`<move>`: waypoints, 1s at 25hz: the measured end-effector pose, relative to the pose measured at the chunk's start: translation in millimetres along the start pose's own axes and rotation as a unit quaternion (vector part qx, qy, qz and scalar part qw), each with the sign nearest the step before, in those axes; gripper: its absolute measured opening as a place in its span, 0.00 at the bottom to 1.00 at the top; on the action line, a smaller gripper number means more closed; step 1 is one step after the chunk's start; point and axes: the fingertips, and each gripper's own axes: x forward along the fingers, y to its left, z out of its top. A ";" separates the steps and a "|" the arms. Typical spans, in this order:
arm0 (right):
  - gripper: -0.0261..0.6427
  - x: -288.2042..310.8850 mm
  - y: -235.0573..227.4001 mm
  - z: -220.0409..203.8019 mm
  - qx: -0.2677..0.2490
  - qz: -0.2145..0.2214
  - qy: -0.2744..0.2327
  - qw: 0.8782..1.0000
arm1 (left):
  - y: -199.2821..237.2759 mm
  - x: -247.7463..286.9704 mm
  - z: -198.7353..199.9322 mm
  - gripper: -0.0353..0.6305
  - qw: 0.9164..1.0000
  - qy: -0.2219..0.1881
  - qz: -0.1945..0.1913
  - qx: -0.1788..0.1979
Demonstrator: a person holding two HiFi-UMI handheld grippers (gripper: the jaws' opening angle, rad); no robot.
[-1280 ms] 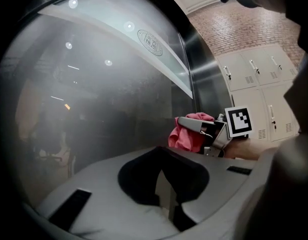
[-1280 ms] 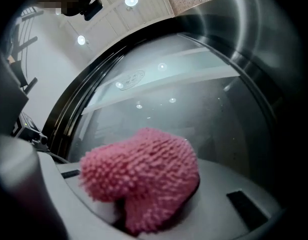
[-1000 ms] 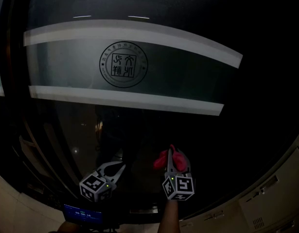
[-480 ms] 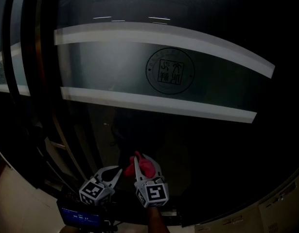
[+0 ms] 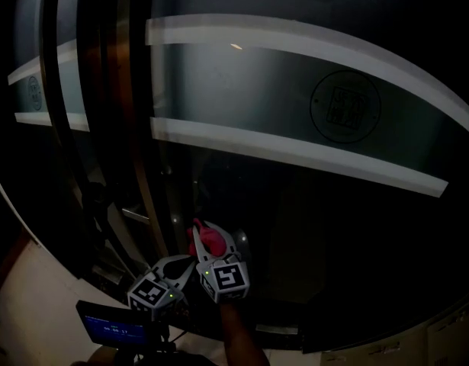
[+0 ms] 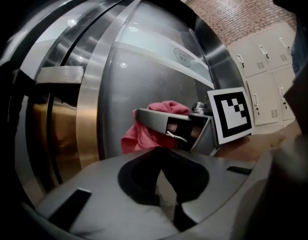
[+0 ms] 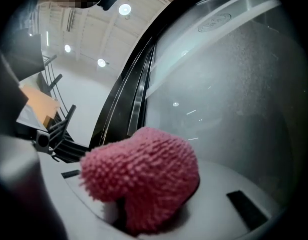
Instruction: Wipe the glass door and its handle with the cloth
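Pink fluffy cloth (image 5: 209,241), gripped by the right claw (image 5: 206,231), is held low against the dark glass door (image 5: 318,204), lower centre. Left claw (image 5: 190,264) is closed and empty. Wiping looks unfinished, with upper glass and handle probably left.

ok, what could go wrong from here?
1. The cloth is a bunched wad in the right gripper. Its bare jaw tips flank it and could scrape the glass door.
2. The left gripper, empty, sits tight beside the right one, so a sideways stroke may knock them together.
3. The metal upright is close on the left and could snag the cloth.
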 end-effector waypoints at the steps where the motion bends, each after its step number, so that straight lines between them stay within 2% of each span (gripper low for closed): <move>1: 0.13 -1.3 -0.2 -3.0 -0.001 -0.001 0.002 1.000 | -1.0 1.9 0.0 0.06 1.000 0.000 -0.004 0.001; 5: 0.13 -31.9 -24.6 -6.5 -0.009 -0.027 0.008 1.000 | -24.3 24.5 1.1 0.06 1.000 -0.003 -0.028 0.003; 10: 0.13 -106.1 -95.5 3.4 -0.032 -0.088 0.009 0.996 | -83.9 71.8 2.7 0.06 0.997 -0.006 -0.075 0.000; 18: 0.13 -257.2 -224.6 31.1 -0.069 -0.233 0.015 0.970 | -200.8 143.9 18.4 0.06 0.985 -0.020 -0.171 -0.006; 25: 0.13 -351.5 -290.3 50.0 -0.088 -0.303 0.032 0.948 | -263.5 175.9 24.6 0.06 0.978 -0.030 -0.207 -0.005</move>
